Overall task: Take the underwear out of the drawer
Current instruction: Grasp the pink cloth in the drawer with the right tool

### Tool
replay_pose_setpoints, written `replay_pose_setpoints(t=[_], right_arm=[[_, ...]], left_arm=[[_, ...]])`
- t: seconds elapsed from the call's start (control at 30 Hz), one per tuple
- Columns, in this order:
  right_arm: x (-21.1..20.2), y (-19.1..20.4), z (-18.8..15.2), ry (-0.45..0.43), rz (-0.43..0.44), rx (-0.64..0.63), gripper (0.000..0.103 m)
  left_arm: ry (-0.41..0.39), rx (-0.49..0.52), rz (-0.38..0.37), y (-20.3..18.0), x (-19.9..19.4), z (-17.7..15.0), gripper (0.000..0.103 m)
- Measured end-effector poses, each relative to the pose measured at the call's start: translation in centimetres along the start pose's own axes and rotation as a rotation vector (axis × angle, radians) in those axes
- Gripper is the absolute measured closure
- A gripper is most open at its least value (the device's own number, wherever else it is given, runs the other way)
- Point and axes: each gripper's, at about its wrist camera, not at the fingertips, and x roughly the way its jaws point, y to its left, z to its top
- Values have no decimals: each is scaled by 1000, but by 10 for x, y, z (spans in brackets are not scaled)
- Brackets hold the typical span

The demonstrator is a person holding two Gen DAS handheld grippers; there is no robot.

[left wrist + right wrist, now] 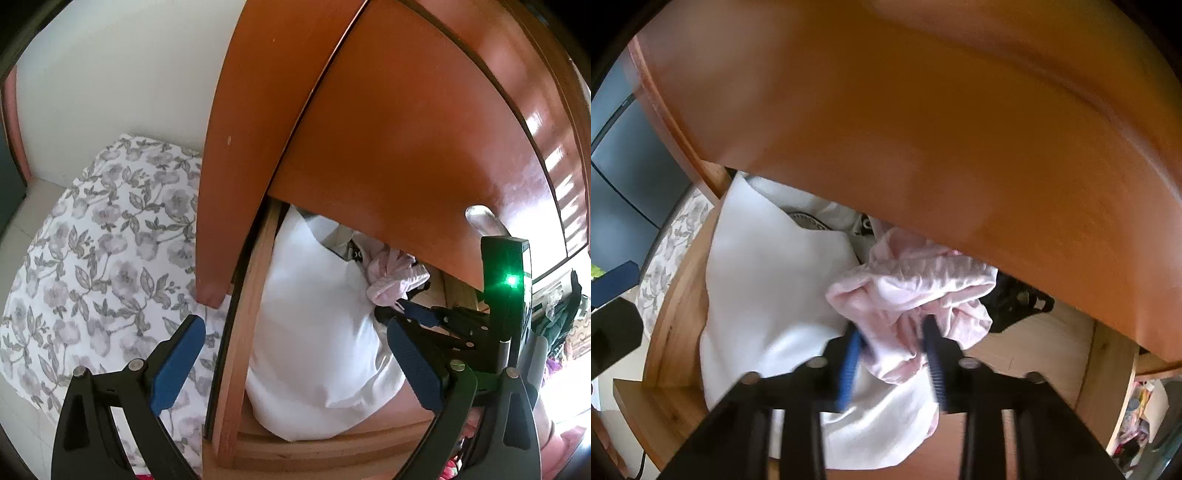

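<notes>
The right gripper (892, 332), with black arms and ribbed blue pads, is clamped on a crumpled pale pink underwear garment (916, 288) of thin, gathered fabric with a frilled edge. The bunched garment sits inside the open light wooden drawer (676, 295), against a large white folded cloth (768, 280) and just under the glossy orange-brown wooden front (923, 110) above. Beside it lies a dark garment (1015, 306). The left gripper (295, 347) hangs over the drawer, jaws spread wide and empty. Left of the drawer lies a floral bedsheet (103, 251).
</notes>
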Motion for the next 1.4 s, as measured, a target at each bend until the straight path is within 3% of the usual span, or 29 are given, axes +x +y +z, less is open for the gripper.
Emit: replay_pose_setpoints(t=[0.07, 0.17, 0.5, 0.83, 1.0, 1.4], right_arm=[[0, 2, -2, -1, -10, -6, 89], [-5, -1, -7, -14, -9, -1, 94], [-43, -33, -33, -79, 13, 47, 95], [-97, -68, -71, -187, 67, 101, 96], [-132, -101, -97, -280, 89, 110, 96], [-204, -128, -137, -455, 115, 138, 96]], left_arm=[[8, 2, -2, 0, 0, -2, 4], [31, 0, -15, -3, 2, -4, 4], [90, 54, -7, -23, 14, -10, 4], [185, 147, 113, -56, 42, -7, 4], [219, 164, 158, -68, 58, -6, 4], [266, 171, 264, -81, 86, -3, 4]])
